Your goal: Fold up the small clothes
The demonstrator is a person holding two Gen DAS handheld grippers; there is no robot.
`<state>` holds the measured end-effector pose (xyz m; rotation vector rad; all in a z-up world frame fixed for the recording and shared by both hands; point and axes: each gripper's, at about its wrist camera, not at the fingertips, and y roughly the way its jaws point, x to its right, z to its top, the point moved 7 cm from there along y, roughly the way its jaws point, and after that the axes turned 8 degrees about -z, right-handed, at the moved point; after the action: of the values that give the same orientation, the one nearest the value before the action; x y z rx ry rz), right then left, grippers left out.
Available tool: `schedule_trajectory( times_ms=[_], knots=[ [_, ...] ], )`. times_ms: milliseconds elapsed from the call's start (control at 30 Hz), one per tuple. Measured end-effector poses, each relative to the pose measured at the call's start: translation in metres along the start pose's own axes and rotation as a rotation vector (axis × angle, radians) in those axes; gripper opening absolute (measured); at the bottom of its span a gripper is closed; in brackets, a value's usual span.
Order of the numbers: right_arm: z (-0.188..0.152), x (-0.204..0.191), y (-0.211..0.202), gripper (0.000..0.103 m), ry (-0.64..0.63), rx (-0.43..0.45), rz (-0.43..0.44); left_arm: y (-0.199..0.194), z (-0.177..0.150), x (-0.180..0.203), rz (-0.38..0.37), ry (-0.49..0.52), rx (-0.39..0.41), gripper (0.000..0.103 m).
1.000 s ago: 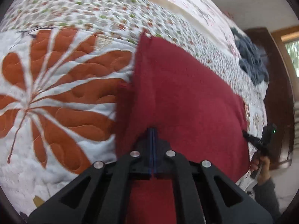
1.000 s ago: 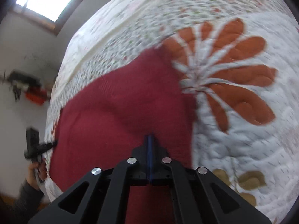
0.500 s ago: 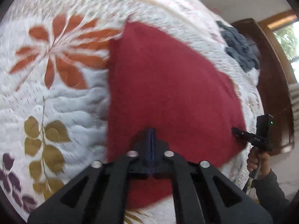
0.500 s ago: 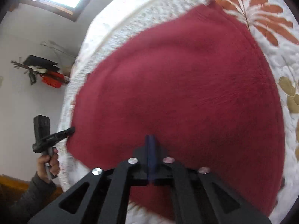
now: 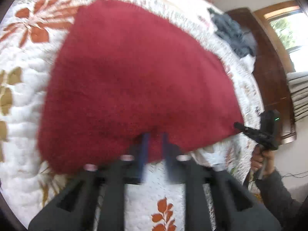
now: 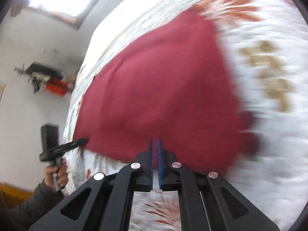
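1. Releasing looks like the step in hand: the left gripper (image 5: 154, 144) has its jaws apart at the near edge of the red cloth (image 5: 134, 80), with a gap between the blue pads; if a pad snags the nap as it backs away, the hem could drag and spoil the fold
2. The right gripper (image 6: 155, 150) shows only a narrow slit, barely parted, at the same near edge; I cannot tell whether fabric is caught in it, and pulling back while it grips would lift that corner
3. The cloth lies spread on the quilt (image 5: 25, 88), its right near corner bunched dark; pressing it flat unevenly may crease it
4. Farther off, a grey garment (image 5: 233, 32) sits well apart, no hazard
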<state>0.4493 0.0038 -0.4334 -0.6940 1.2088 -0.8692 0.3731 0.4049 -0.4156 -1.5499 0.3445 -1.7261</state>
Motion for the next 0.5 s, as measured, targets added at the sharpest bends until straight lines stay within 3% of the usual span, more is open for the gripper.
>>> schedule_trajectory(
  times_ms=[33,67,133,200,267,300,367,433,500],
  knots=[
    [0.000,0.022,-0.001,0.000,0.036,0.004,-0.039,-0.003,0.001,-0.007,0.009,-0.014,0.011,0.028],
    [-0.001,0.039,0.001,0.000,0.076,-0.009,-0.031,-0.004,-0.002,-0.022,0.020,-0.061,0.000,0.013],
    [-0.001,0.050,0.002,0.000,0.151,-0.019,0.024,-0.008,-0.005,-0.041,-0.039,-0.182,-0.006,0.007],
    [0.005,0.034,-0.015,0.005,0.131,0.030,0.007,-0.021,-0.006,-0.044,-0.104,-0.237,0.012,0.017],
    [0.008,0.012,-0.026,0.008,0.085,0.065,0.003,-0.039,-0.006,-0.043,-0.115,-0.232,0.037,0.036],
    [0.005,-0.011,-0.031,0.012,0.010,0.079,-0.032,-0.051,-0.005,-0.045,-0.121,-0.239,0.055,0.038],
    [-0.010,-0.044,-0.034,0.040,-0.132,0.101,-0.107,-0.072,-0.001,-0.052,-0.133,-0.270,0.095,0.058],
    [-0.027,-0.079,-0.027,0.053,-0.256,0.112,-0.152,-0.095,0.007,-0.062,-0.121,-0.296,0.148,0.068],
    [-0.044,-0.109,-0.015,0.057,-0.382,0.124,-0.226,-0.112,0.009,-0.076,-0.124,-0.332,0.167,0.068]
  ],
)
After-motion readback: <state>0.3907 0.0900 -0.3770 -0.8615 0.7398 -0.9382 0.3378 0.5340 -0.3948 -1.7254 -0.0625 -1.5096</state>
